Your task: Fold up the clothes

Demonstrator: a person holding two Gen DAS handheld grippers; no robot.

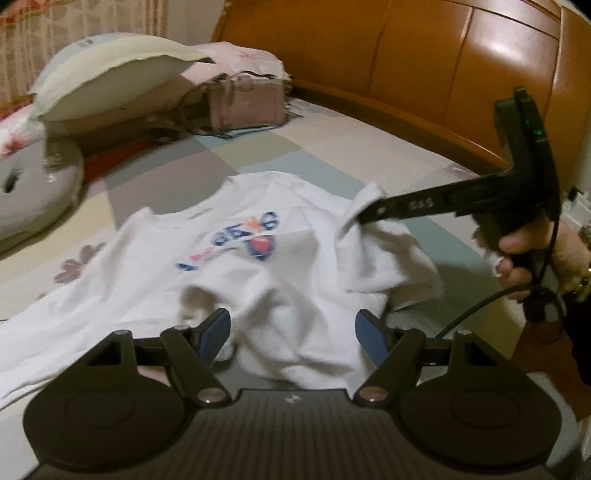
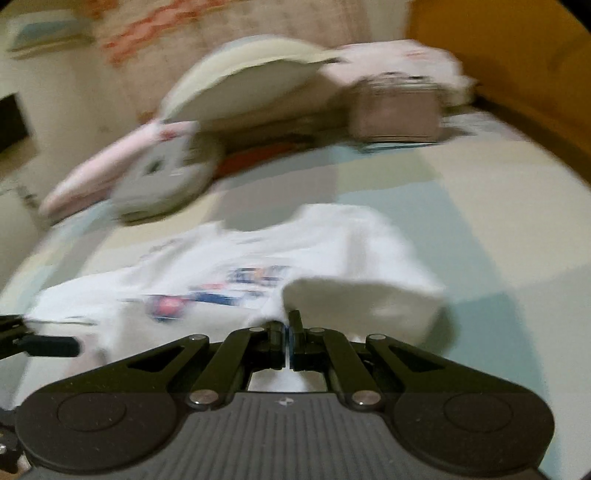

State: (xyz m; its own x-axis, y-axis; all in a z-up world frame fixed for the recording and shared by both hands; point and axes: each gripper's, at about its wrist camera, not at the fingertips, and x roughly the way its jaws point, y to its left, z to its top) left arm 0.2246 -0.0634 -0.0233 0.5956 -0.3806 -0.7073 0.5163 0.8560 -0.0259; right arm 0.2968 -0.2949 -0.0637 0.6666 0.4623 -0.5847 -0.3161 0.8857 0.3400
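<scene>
The white T-shirt (image 1: pixel 236 280) is lying on the bed (image 1: pixel 332 147). The right tongs (image 2: pixel 288 325) are pinching its sleeve; it might slip out. The left tongs (image 1: pixel 291 332) are gaping apart.

A bed (image 1: pixel 369 147) covered with a pastel patchwork sheet fills the room, backed by a glossy orange-brown wooden headboard (image 1: pixel 424 55). At its far end lie a cream pillow (image 1: pixel 110 74), a pink floral quilt (image 1: pixel 243 59), a mauve handbag (image 1: pixel 245 107) and a grey round cushion (image 1: pixel 33 192). A patterned curtain (image 1: pixel 74 22) hangs behind under warm indoor light.
</scene>
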